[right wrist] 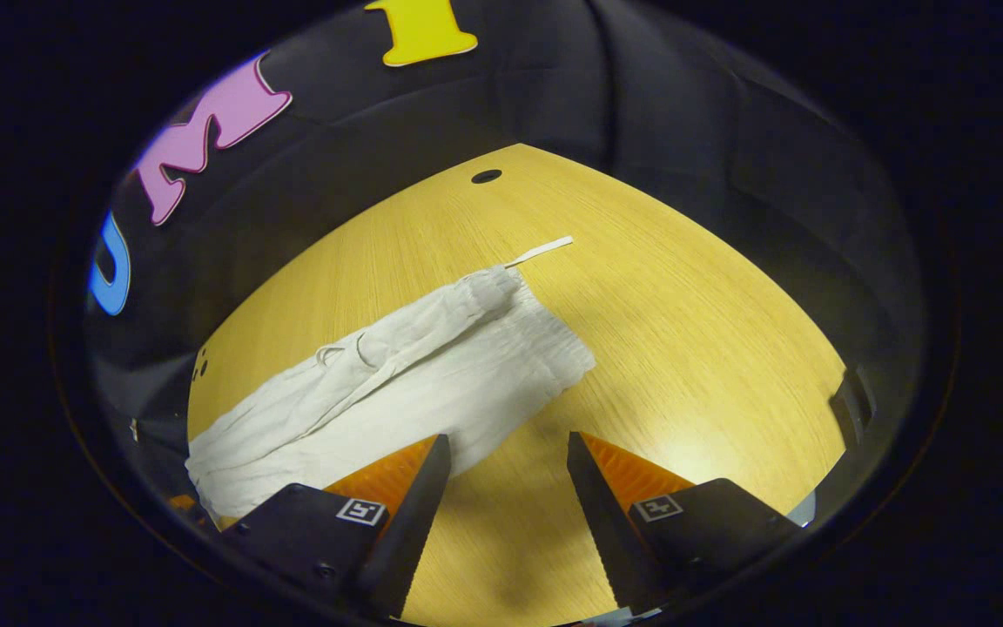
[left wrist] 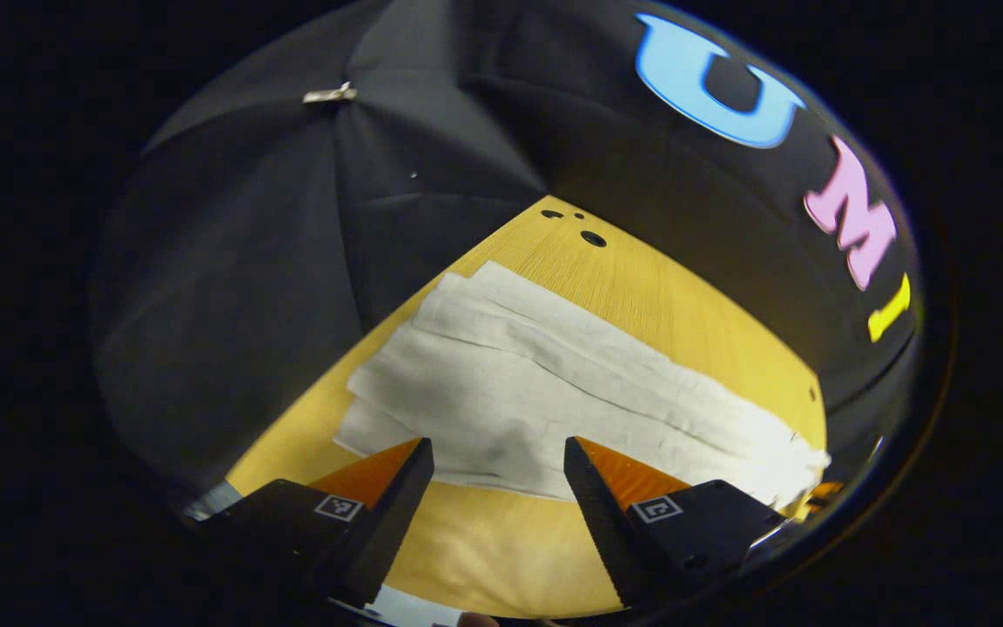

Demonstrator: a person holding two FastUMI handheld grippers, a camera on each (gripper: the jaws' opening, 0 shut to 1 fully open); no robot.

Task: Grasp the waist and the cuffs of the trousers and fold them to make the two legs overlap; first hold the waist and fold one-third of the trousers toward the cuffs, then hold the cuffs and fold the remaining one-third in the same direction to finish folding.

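**Grippers poised above unfolded trousers**

Left gripper [left wrist: 498, 475], jaws spread and empty, hovers over the cuff end of the white trousers [left wrist: 554, 392]; right gripper [right wrist: 501, 470], likewise spread and empty, hangs beside the gathered waist [right wrist: 519, 340], its drawstring [right wrist: 541, 251] trailing toward the far edge. Trousers lie flat on the table [right wrist: 684, 348]. Fabric appears light, limp and crinkled; pinch waistband and cuff hems, where layers bunch.

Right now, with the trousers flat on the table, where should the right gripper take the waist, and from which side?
Take the gathered waistband, the ruffled end the drawstring trails from. The trousers lie flat on the table, legs apparently already overlapped, so come down from the bare side and slide one finger under the near corner. The right gripper hangs open in front of it, probably close enough.
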